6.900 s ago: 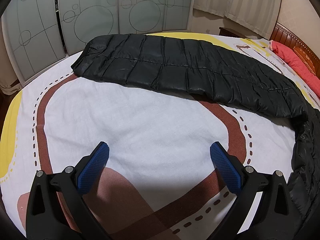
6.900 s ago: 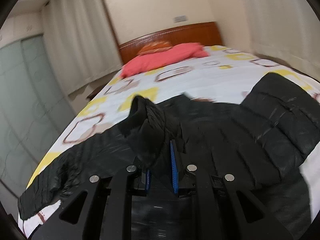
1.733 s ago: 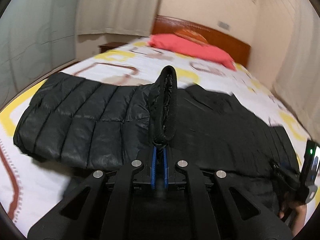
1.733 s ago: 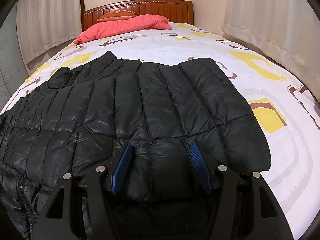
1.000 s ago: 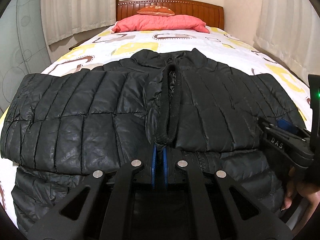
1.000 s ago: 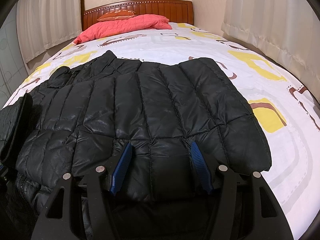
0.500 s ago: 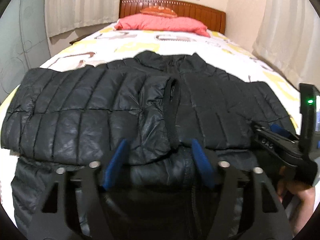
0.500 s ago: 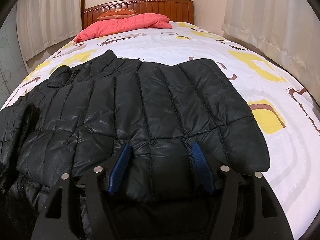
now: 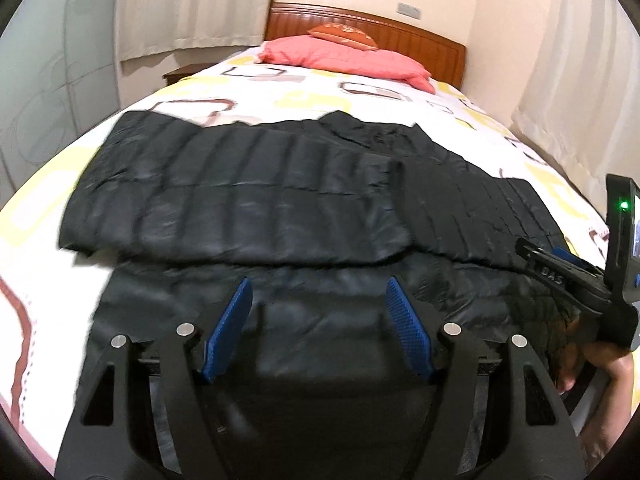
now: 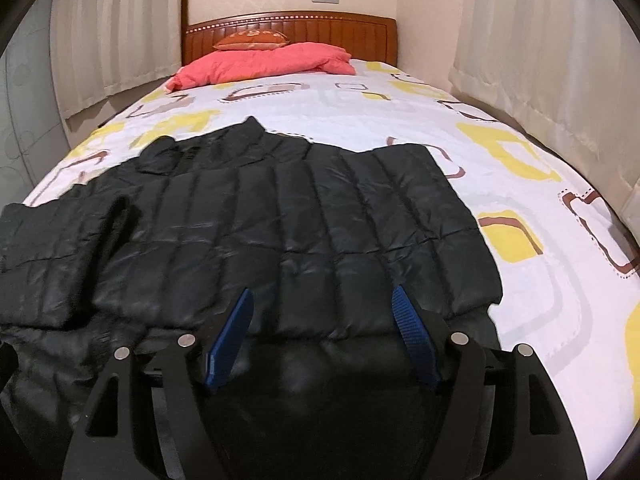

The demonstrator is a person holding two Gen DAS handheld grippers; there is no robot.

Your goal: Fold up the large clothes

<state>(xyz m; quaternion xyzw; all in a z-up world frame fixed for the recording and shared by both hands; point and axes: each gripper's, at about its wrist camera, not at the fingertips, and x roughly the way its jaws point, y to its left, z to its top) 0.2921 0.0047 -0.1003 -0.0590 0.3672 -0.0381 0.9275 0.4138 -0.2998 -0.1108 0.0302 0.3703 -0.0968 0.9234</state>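
Both the left gripper and right gripper hover low, jaws apart, gripping nothing, over the black quilted puffer jacket; it's spread on the white patterned bed.

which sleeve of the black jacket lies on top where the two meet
The left sleeve: its cuff end overlaps the right sleeve near the middle of the jacket, while the right one lies flat beneath it.

Left hand-held gripper: jaws spread wide, blue pads apart, nothing between them; held low near the foot edge of the bed, pointing toward the headboard end. Right hand-held gripper: jaws likewise wide apart, empty, pointing the same way. From the left wrist view, the right hand wraps the right unit's handle, toward the bed's right edge.
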